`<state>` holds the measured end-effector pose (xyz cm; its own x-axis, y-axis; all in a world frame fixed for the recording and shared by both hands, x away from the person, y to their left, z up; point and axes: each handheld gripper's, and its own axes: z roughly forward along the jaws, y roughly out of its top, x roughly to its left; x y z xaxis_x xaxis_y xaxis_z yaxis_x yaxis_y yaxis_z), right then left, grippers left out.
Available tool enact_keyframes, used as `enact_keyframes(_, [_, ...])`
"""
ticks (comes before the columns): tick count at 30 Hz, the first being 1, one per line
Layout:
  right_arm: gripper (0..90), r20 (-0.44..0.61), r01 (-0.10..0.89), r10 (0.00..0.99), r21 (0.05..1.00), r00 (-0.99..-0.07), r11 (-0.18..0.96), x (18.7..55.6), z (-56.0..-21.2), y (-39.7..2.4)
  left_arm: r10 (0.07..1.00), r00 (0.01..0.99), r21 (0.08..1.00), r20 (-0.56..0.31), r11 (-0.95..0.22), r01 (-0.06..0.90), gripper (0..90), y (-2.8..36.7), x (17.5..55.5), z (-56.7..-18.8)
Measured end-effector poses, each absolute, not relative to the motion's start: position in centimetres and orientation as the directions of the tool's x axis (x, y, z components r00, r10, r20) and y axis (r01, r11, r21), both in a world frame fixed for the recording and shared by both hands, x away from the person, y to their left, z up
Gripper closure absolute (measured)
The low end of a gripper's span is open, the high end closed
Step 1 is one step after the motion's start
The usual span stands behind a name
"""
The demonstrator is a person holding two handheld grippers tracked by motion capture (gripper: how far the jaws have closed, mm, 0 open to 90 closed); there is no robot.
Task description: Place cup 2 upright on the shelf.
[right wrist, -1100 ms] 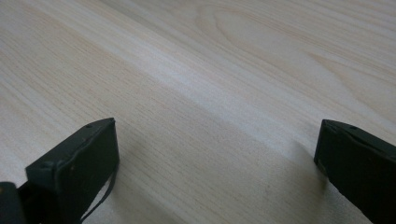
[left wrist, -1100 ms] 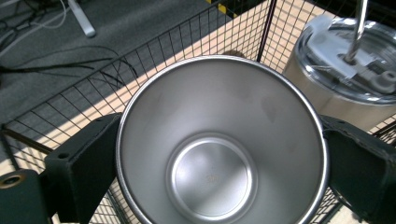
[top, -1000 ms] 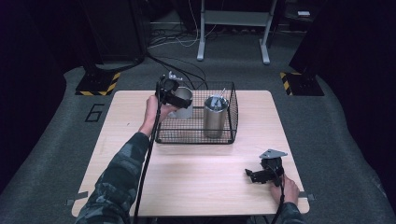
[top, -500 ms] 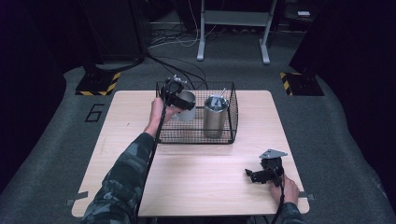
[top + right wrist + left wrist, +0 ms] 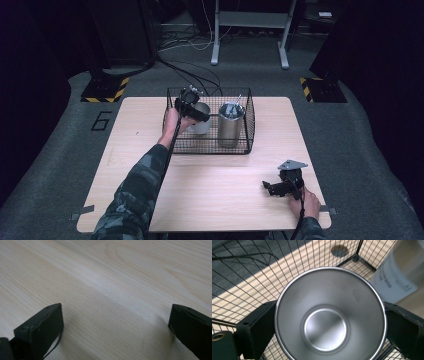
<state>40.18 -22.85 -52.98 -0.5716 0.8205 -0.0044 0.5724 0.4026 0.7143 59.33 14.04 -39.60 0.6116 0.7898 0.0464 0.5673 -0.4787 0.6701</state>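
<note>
over the left half of the wire basket (image 5: 245,125): left gripper (image 5: 192,106) clamped on a steel cup (image 5: 201,119), jaws pressed to opposite sides just under the rim. cup upright, mouth up, empty, inside the basket; whether its base touches the mesh floor or hangs just above, cannot tell. just beside it, a taller steel tumbler (image 5: 230,125), apart from the cup by a narrow gap.

handling, as a judgement: thin polished metal, so light and rigid, no give under the jaws, but slick. best taken high on the wall across the widest part, square to the sides, as now; a skewed grip likely to let it slide or twist. not fragile, though a knock against the tumbler or the wire could tip it.

from the left gripper view: straight down into the cup (image 5: 329,315), bare shiny bottom, jaws hugging both flanks, a label on the tumbler (image 5: 397,277), all lost from above. from the high view: whole layout, basket at the far edge of the table (image 5: 210,195).

near the front right corner: right gripper (image 5: 272,188) resting low, jaws spread wide, nothing between them but bare wood.
</note>
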Motion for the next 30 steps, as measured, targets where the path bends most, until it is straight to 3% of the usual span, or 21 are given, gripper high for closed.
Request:
enact_keyframes(16, [0.0,-0.004,0.573,0.821,0.714,-0.571,0.402,40.2,-53.0,-22.8,0.789,0.612,0.605,0.057,-0.515,0.608,5.7,13.4,59.8,-41.5])
enact_keyframes(30, [0.0,-0.002,0.575,0.825,0.716,-0.566,0.396,40.2,-53.0,-22.8,0.801,0.599,0.613,0.021,-0.483,0.625,4.8,13.9,59.7,-41.7])
